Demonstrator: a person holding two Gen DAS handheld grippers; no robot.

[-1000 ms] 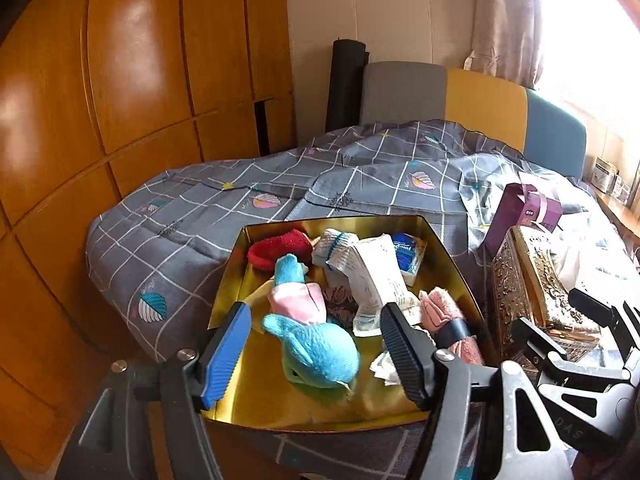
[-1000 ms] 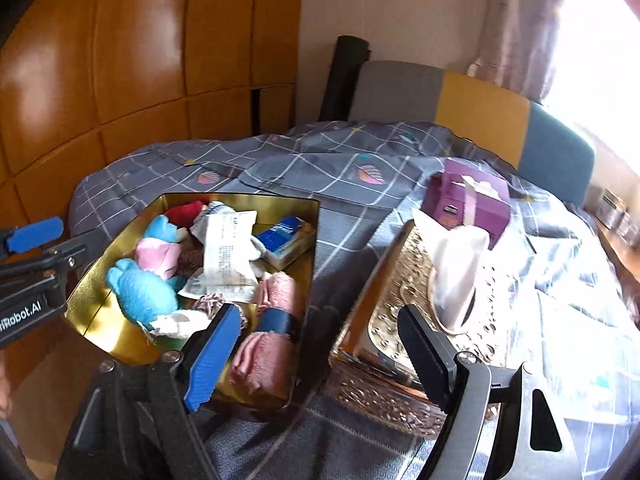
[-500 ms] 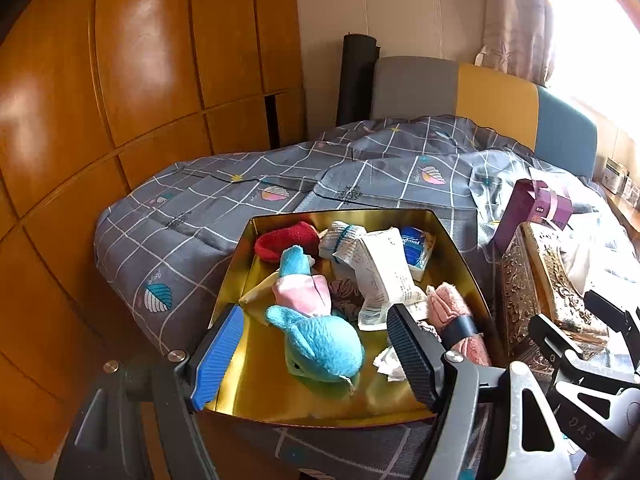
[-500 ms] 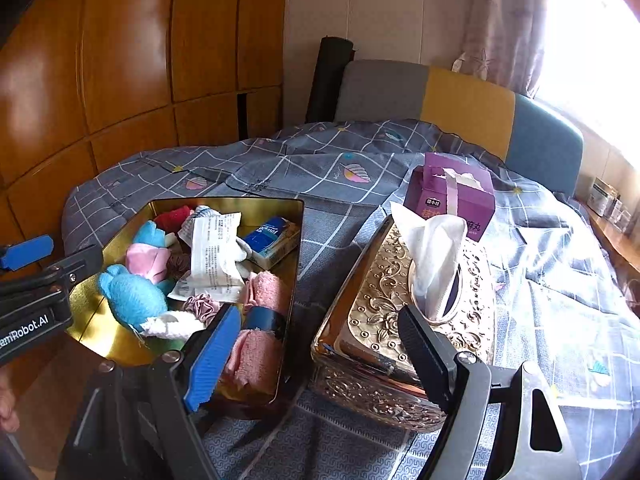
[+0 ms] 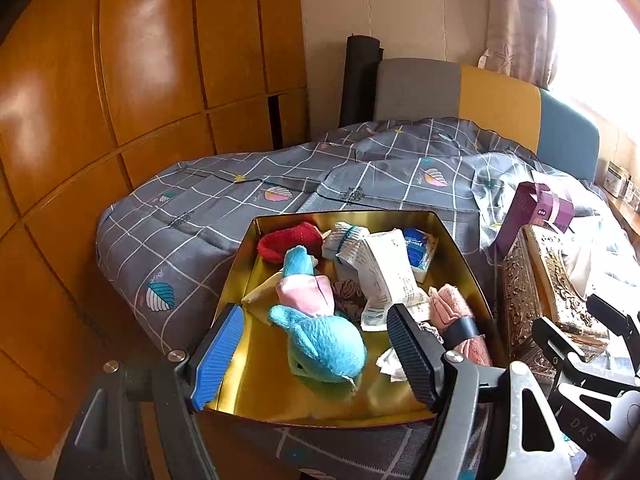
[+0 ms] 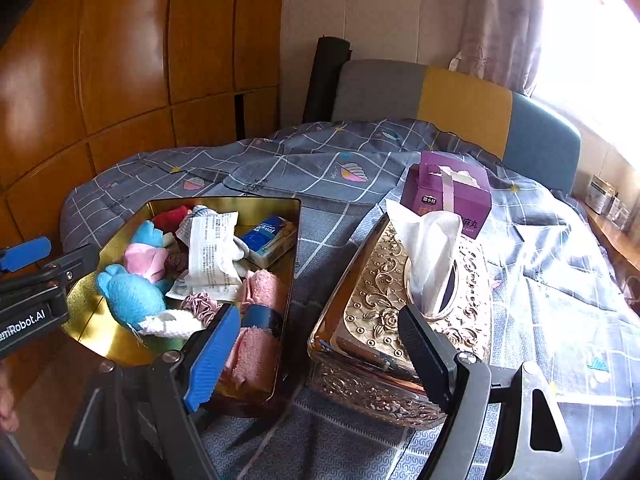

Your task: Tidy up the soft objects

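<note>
A gold tin (image 5: pixel 256 384) (image 6: pixel 294 232) sits at the near edge of the bed. It holds a blue plush toy (image 5: pixel 326 346) (image 6: pixel 130 294), a red sock (image 5: pixel 290 238), a rolled pink towel (image 5: pixel 460 316) (image 6: pixel 256 344), a white packet (image 5: pixel 384 276) (image 6: pixel 214 250) and a blue tissue pack (image 6: pixel 270 236). My left gripper (image 5: pixel 316 354) is open and empty, raised just before the tin. My right gripper (image 6: pixel 320 354) is open and empty, above the gap between the tin and an ornate gold tissue box (image 6: pixel 400 320).
A purple carton (image 6: pixel 446 194) stands behind the tissue box. The grey checked bedspread (image 5: pixel 280 184) runs back to a grey, yellow and blue headboard (image 6: pixel 460 104). Wooden wardrobe doors (image 5: pixel 120 80) stand at the left.
Both grippers have drawn back and risen a little, so the tin and the tissue box look farther off. Both stay open and empty.
</note>
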